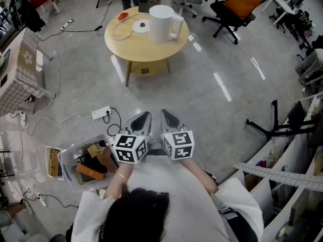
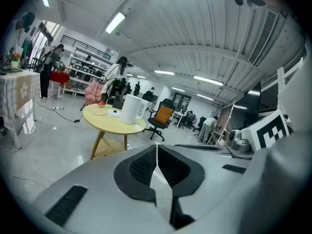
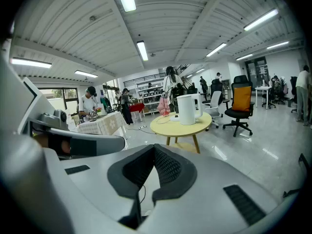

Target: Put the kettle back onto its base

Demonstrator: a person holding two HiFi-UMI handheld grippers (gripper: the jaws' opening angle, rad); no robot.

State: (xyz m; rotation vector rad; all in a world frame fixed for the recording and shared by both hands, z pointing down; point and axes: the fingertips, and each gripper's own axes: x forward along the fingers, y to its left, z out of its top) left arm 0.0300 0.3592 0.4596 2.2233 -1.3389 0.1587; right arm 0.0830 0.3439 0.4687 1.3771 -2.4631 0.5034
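We had the kettle (image 1: 162,23) standing upright on the round wooden table (image 1: 131,47): a plain white cylinder with a white loop handle on its side. It was off its base (image 1: 142,26), the flat white disc lying just beside it on that same table.

Only the head view gave us the disc's full round shape, along with the thin cord (image 1: 117,32) looping across the table and a small red thing (image 1: 122,16) near the table's rim.

The left gripper (image 1: 143,119) and the right gripper (image 1: 168,117) hung side by side, well short of the table. Each had its jaws pressed together on nothing.

The two gripper views gave us what the head view could not: the kettle side-on, rising tall above the table. In the left gripper view the base was a mere sliver.
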